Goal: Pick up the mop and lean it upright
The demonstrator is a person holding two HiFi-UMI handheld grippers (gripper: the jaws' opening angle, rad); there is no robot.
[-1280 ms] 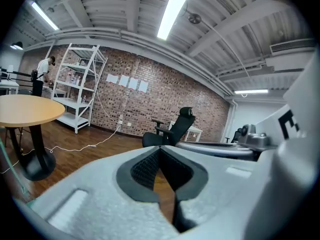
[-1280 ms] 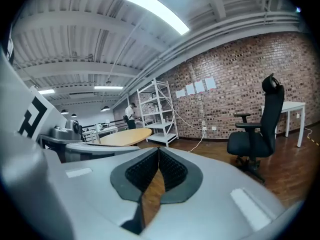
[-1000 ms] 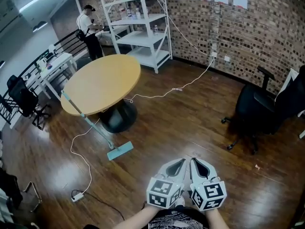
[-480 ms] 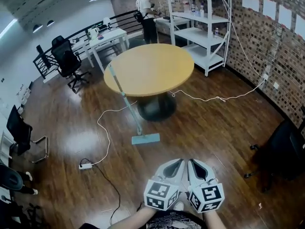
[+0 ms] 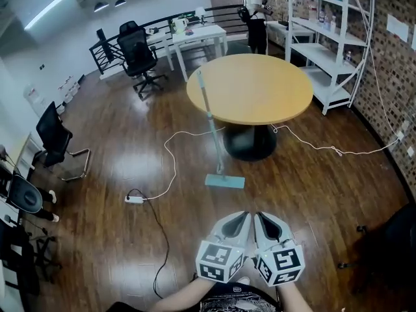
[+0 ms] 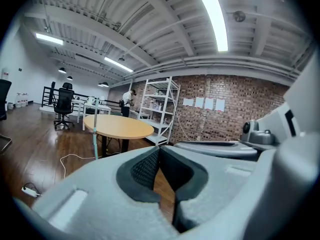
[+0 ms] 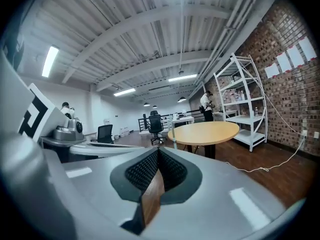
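Note:
The mop (image 5: 211,125) has a pale teal handle and a flat teal head (image 5: 225,181) resting on the wooden floor. Its handle leans against the edge of the round tan table (image 5: 260,90), nearly upright. Both grippers are held low in front of the person's body, well short of the mop. The left gripper (image 5: 244,218) and right gripper (image 5: 263,217) sit side by side, both shut with nothing between the pads. The mop handle (image 6: 94,141) shows far off at the left in the left gripper view, and the handle (image 7: 173,132) stands by the table (image 7: 205,131) in the right gripper view.
A white power strip (image 5: 134,199) with its cable (image 5: 170,168) lies on the floor left of the mop. Black office chairs (image 5: 138,51) (image 5: 55,142) stand at left, another dark chair (image 5: 390,246) at right. White shelving (image 5: 331,44), a white desk (image 5: 195,34) and a person (image 5: 255,8) are behind the table.
The head view has swung left, so the table and mop now sit nearer the middle. The mop stays leaning on the table. Both grippers remain shut and low.

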